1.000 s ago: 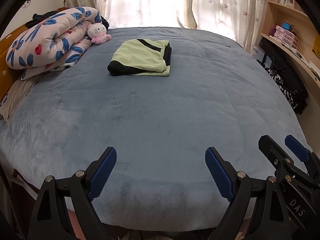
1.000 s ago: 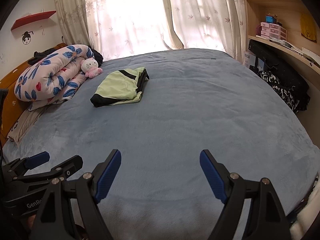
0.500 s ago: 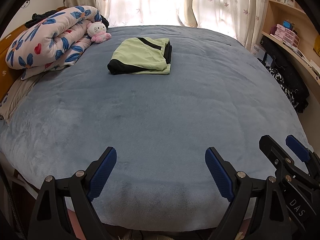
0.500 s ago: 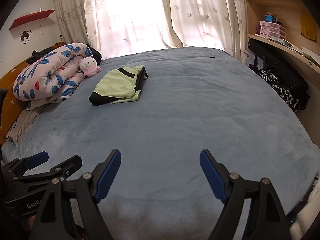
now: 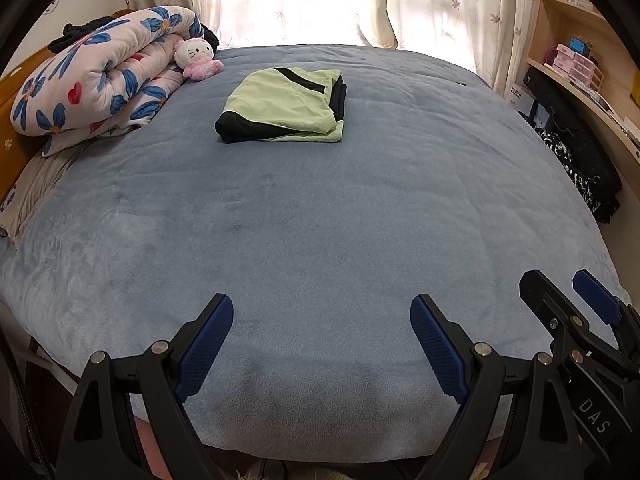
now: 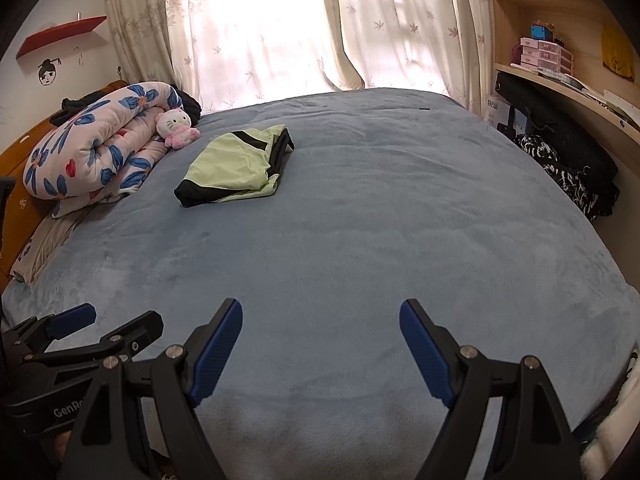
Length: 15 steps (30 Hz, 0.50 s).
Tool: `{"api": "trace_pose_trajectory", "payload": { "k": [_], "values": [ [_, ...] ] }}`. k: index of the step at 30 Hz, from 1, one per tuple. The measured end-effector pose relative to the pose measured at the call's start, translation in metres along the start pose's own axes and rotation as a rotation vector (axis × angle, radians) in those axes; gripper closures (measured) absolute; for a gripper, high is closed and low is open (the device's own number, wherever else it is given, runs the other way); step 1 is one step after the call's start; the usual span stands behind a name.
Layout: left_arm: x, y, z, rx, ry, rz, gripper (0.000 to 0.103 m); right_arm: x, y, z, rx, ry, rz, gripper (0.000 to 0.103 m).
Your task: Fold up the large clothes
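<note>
I am looking across a wide bed (image 5: 320,240) covered by a blue-grey fleece blanket, stretching away ahead of the claw. Daylight is pouring through pale flower-printed curtains (image 6: 280,28) at the far side, washing out the window behind them. Far ahead and to the left, a rolled floral quilt (image 5: 100,84) is lying against an orange-brown headboard (image 6: 20,200), a plush cat toy (image 5: 196,58) leaning on it. A red wall shelf (image 6: 60,34) is hanging above. To the right, wooden shelving (image 6: 560,76) is holding small pink drawers.
</note>
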<state>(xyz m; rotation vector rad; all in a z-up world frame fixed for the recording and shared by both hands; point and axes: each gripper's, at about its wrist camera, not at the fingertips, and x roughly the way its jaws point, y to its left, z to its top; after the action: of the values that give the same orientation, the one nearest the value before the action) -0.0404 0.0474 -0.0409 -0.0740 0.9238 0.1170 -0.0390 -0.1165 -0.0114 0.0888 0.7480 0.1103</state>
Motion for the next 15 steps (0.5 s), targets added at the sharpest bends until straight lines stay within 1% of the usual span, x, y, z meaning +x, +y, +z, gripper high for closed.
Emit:
{"api": "trace_pose_trajectory", "payload": {
  "k": [15],
  "values": [
    [0.0017,0.0006,-0.0015,0.003,0.004,0.002,0.014,0.0005,0.0014,0.0027,-0.001,0.002,0.000,0.021]
  ]
}}
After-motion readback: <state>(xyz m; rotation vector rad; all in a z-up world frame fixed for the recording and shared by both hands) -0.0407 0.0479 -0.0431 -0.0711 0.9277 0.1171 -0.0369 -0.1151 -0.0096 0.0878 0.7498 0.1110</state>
